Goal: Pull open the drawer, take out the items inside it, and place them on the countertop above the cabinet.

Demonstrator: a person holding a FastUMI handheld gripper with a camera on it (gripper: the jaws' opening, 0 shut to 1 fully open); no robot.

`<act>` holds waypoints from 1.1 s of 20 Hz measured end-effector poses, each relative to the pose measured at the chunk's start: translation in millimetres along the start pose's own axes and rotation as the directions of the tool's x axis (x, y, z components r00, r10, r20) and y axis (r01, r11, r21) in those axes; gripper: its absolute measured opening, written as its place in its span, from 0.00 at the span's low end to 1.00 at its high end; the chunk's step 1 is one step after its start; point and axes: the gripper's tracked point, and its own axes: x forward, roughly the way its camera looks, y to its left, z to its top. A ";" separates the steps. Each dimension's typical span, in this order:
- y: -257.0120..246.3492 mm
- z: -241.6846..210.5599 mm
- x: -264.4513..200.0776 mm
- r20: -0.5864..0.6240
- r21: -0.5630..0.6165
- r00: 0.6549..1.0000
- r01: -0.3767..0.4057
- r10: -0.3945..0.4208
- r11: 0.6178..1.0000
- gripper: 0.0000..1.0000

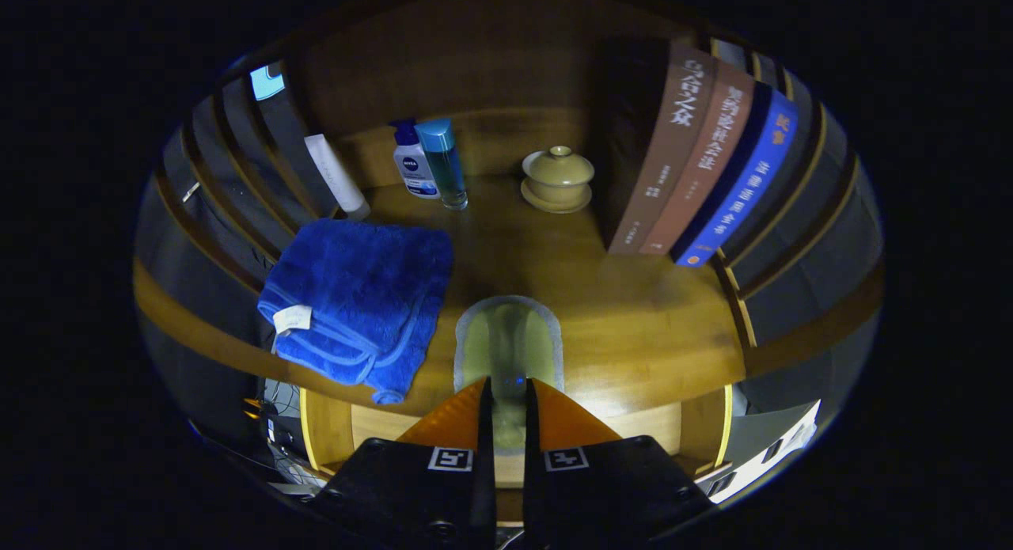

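Note:
My gripper [506,385] is shut on an olive-green oblong item with a pale grey rim [509,340]. The item sticks forward from between the fingers, over the front part of the wooden countertop [633,320]. I cannot tell whether it touches the wood. Under the countertop's front edge the drawer [372,427] stands pulled open; its pale wooden inside shows on both sides of my fingers. A folded blue towel [356,297] lies on the countertop left of the item, and one corner hangs over the front edge.
At the back of the countertop stand a white-and-blue bottle [413,164], a teal bottle [443,162] and a lidded tan cup on a saucer [557,178]. Several books [696,162] stand upright at the right. A white tube [336,174] leans at the back left.

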 end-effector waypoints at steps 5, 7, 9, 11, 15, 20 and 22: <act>-2.4 13.1 36.8 -0.028 0.001 0.999 0.016 -0.016 1.000 0.18; -3.6 13.5 39.1 -0.037 0.023 0.999 0.000 0.001 1.000 0.18; -7.4 15.2 40.2 -0.024 0.037 1.000 -0.002 0.003 0.999 0.24; -12.5 13.1 38.3 -0.003 0.041 1.000 -0.012 0.012 0.999 0.54; -22.2 22.3 22.0 0.135 0.060 0.990 -0.044 0.036 0.997 0.99; -9.4 17.3 -17.8 0.277 0.140 0.951 -0.182 0.138 0.973 1.00; -5.1 -1.0 -38.0 0.307 0.100 0.934 -0.222 0.183 0.970 0.99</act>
